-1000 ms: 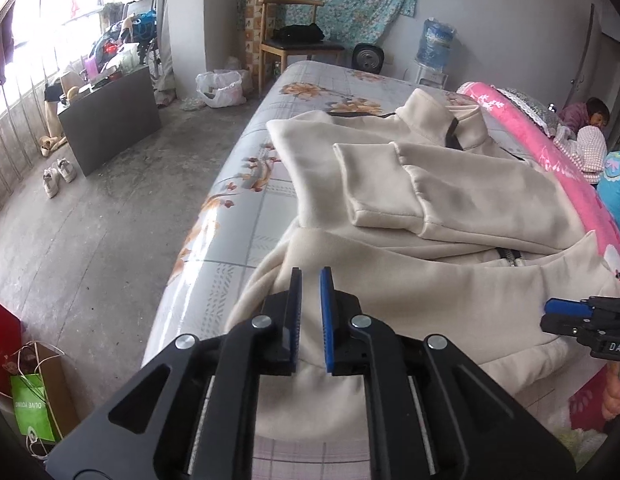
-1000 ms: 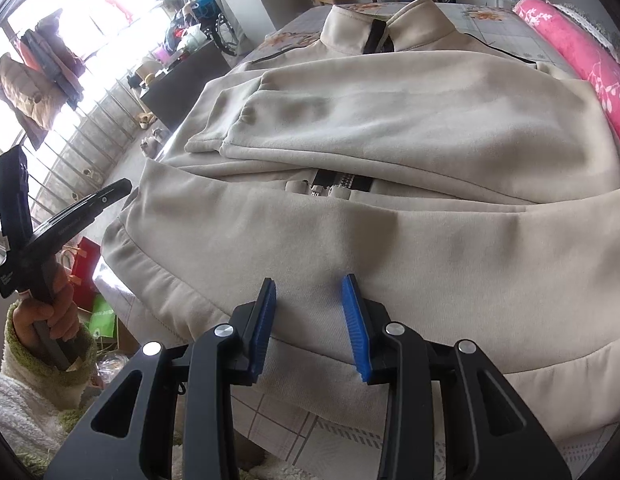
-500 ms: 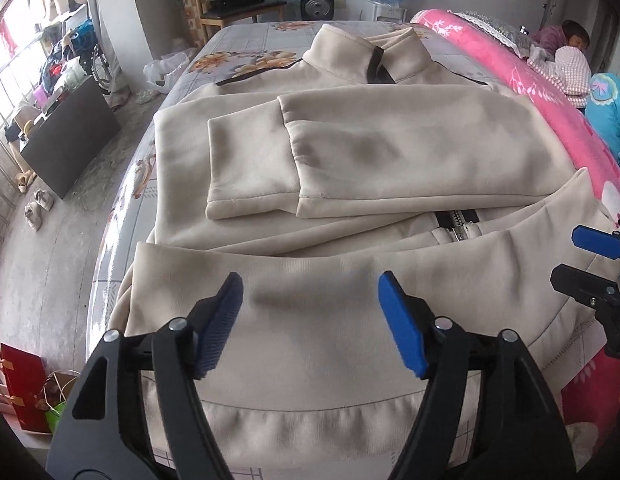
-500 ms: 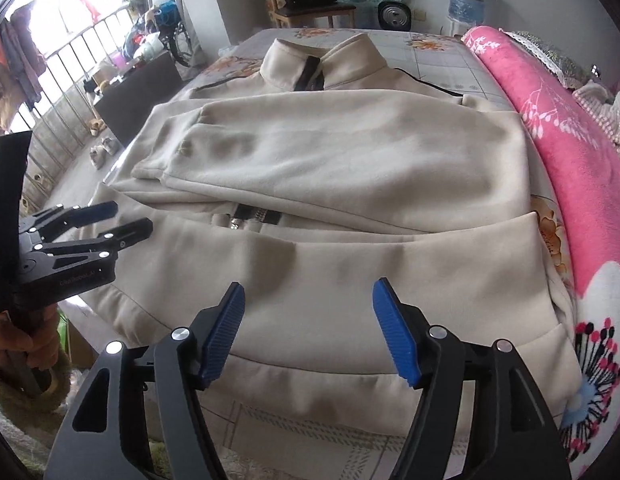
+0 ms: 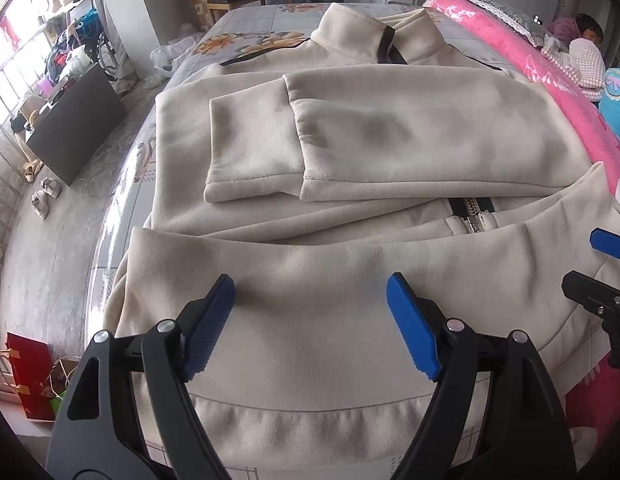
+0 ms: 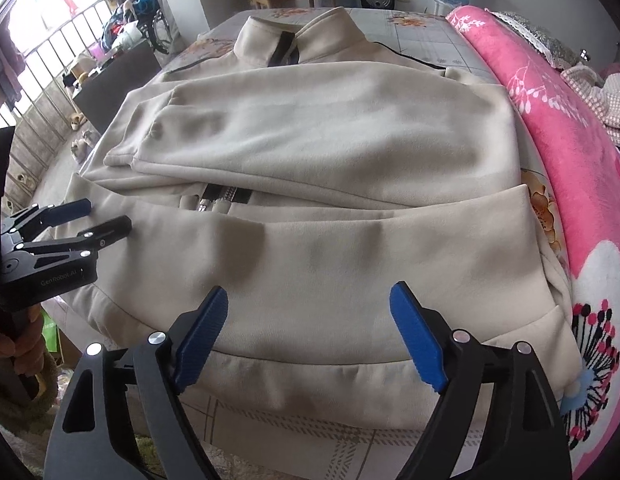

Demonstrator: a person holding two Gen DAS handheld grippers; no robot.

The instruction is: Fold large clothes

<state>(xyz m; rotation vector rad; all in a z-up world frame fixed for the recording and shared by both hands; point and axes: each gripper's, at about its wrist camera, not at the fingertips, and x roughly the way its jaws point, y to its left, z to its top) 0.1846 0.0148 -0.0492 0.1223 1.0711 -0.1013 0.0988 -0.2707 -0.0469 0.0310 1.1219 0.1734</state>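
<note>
A cream zip-up jacket [image 5: 350,140] [image 6: 330,128] lies flat on the bed, collar at the far end. Both sleeves are folded across its chest, and its lower part [image 5: 330,320] is folded up towards the zipper [image 5: 470,210]. My left gripper [image 5: 310,292] hovers over the left half of that folded part. Its jaws are opening, and the blue pads [image 5: 207,320] press on nothing. My right gripper [image 6: 308,300] is over the right half, its jaws also opening, pads clear of the cloth. Each gripper shows at the edge of the other's view: the right gripper [image 5: 602,268], the left gripper [image 6: 85,220].
A pink flowered blanket [image 6: 570,140] runs along the bed's right side. Left of the patterned sheet [image 5: 245,40] the bed edge drops to a concrete floor with a dark cabinet [image 5: 77,128], shoes and a red bag [image 5: 27,376]. A person lies at the far right [image 5: 582,44].
Both grippers' jaws have spread from a narrow gap to wide apart. The left gripper has moved from the jacket's left edge to over the folded-up lower part, which now lies free.
</note>
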